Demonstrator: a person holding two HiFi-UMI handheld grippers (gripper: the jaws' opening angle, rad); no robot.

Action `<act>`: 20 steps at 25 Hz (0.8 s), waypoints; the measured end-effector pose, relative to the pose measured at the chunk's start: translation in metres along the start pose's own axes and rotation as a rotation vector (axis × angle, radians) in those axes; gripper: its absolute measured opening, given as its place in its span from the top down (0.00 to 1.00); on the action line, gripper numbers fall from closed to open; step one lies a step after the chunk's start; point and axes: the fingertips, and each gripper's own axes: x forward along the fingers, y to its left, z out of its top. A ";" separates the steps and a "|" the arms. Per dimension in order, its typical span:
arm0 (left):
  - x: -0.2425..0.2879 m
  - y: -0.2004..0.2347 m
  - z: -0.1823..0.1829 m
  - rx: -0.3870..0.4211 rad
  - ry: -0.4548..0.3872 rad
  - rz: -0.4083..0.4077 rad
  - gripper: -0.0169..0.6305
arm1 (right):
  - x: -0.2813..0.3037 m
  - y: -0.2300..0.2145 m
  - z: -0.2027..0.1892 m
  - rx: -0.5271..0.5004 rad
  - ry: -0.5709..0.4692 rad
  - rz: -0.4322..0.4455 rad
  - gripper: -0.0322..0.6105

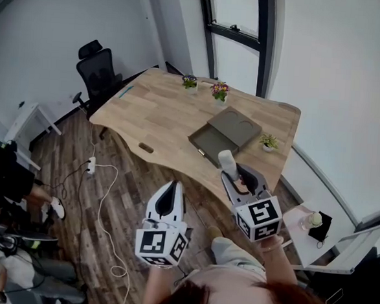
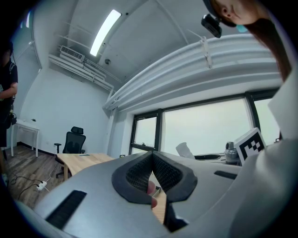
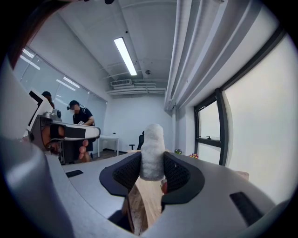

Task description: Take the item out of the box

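While left gripper fingers meet, right gripper fingers pinch the white item.

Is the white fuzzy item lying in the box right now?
No, the right gripper clamps the white fuzzy item in its jaws, apart from the grey box on the desk.

— What's the room like?
— White walls, dark plank floor, a tall window behind the wooden worktop.
— Seating?
— One black office chair (at the far corner), strip light overhead.
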 end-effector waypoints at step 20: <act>-0.031 -0.024 0.003 0.023 -0.010 -0.009 0.97 | -0.048 0.006 0.014 -0.046 -0.046 -0.029 0.74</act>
